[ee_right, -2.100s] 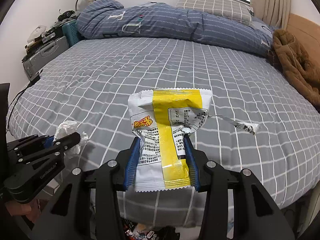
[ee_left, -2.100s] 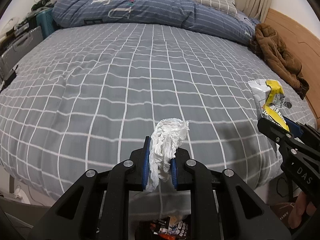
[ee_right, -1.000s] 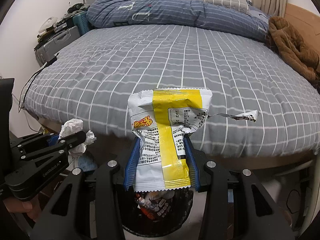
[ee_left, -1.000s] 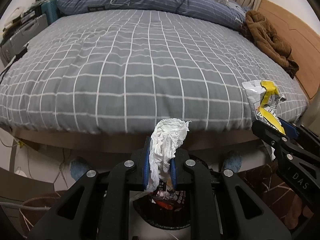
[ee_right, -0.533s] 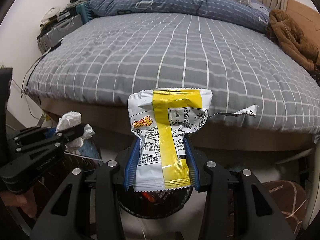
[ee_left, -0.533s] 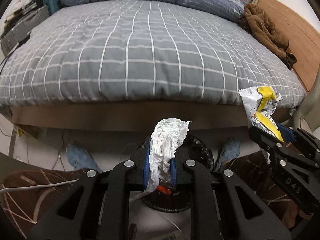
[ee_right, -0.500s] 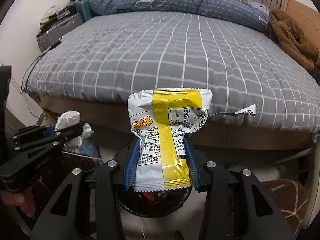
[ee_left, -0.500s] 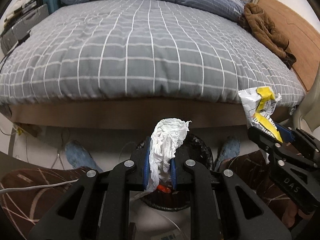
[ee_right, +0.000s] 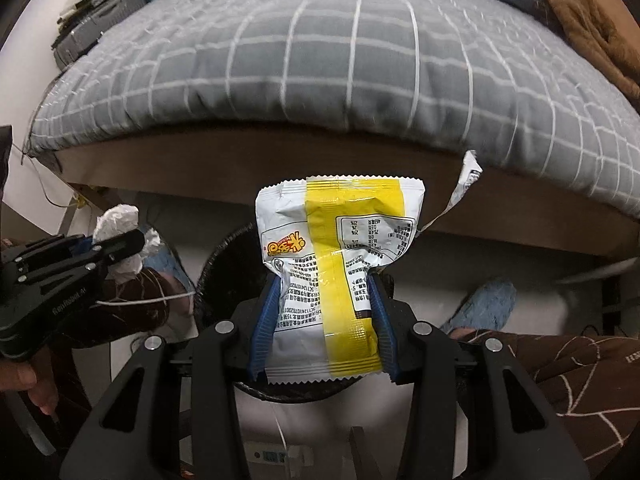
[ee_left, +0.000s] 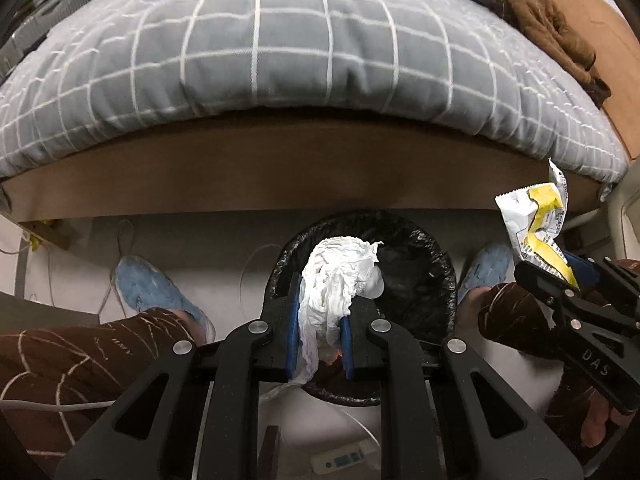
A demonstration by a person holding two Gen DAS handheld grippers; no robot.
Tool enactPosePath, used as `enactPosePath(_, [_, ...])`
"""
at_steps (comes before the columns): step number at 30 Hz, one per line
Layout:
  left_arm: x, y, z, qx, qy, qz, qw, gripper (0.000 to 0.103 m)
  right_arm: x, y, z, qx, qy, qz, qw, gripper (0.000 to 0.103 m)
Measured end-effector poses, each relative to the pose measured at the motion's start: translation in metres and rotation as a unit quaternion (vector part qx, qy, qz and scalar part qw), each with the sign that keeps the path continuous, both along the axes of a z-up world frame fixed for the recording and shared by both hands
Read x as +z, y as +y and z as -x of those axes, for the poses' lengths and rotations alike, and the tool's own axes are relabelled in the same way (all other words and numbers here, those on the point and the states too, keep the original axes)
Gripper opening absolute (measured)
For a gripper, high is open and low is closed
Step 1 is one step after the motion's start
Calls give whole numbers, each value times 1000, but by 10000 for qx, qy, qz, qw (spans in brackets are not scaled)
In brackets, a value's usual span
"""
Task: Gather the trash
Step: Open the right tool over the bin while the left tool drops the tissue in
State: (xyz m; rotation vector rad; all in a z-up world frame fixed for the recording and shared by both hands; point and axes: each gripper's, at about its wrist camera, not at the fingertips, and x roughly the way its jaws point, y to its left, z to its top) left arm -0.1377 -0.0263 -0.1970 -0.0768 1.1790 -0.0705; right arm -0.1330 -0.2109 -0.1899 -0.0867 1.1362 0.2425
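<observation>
My left gripper (ee_left: pixel 320 320) is shut on a crumpled white tissue (ee_left: pixel 336 276) and holds it over a round bin lined with a black bag (ee_left: pixel 424 264) on the floor by the bed. My right gripper (ee_right: pixel 323 312) is shut on a white and yellow snack wrapper (ee_right: pixel 340 256), above the same bin (ee_right: pixel 224 252). The wrapper (ee_left: pixel 536 220) and right gripper show at the right of the left wrist view. The tissue (ee_right: pixel 120 220) and left gripper show at the left of the right wrist view.
The bed with a grey checked cover (ee_left: pixel 320 40) and wooden frame (ee_left: pixel 280 176) stands just beyond the bin. My feet in blue slippers (ee_left: pixel 148 288) flank the bin. Cables (ee_left: pixel 120 236) lie on the floor. A brown garment (ee_left: pixel 552 28) lies on the bed's right.
Both grippers have tilted down and moved lower, so the bin now sits in front of the fingers. The tissue and wrapper stay clamped.
</observation>
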Motion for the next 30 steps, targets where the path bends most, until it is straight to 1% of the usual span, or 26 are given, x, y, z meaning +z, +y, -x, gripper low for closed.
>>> enactPosePath(2, [-7, -2, -5, -36, 19, -41, 10000, 16, -8, 0, -3, -14, 111, 18, 9999, 42])
enactPosePath(7, [-19, 4, -11, -4, 131, 41, 9999, 16, -28, 7, -11, 17, 344, 45, 9994, 42])
enactPosePath(14, [-27, 19, -13, 204, 206, 77, 9996, 16, -41, 19, -19, 147, 475, 30, 9988, 44])
enactPosePath(17, [-28, 25, -13, 289, 213, 79, 9993, 16, -40, 24, -19, 240, 463, 20, 9986, 50])
enactPosePath(19, [-29, 29, -14, 336, 231, 83, 9991, 16, -39, 27, -20, 289, 412, -12, 9987, 57])
enactPosePath(20, [-30, 30, -14, 348, 244, 89, 9991, 16, -38, 28, -20, 308, 388, -17, 9988, 58])
enactPosePath(22, [-32, 29, -15, 363, 257, 106, 9990, 16, -36, 27, -21, 313, 369, -22, 9988, 64])
enactPosePath(24, [-34, 28, -17, 337, 263, 114, 9990, 16, -36, 27, -21, 307, 347, -10, 9989, 67])
enactPosePath(28, [-36, 21, -19, 246, 278, 114, 9992, 16, -33, 20, -20, 265, 251, 34, 9993, 76])
enactPosePath(30, [-38, 18, -20, 191, 286, 129, 9993, 16, -32, 15, -19, 229, 222, 23, 9995, 79])
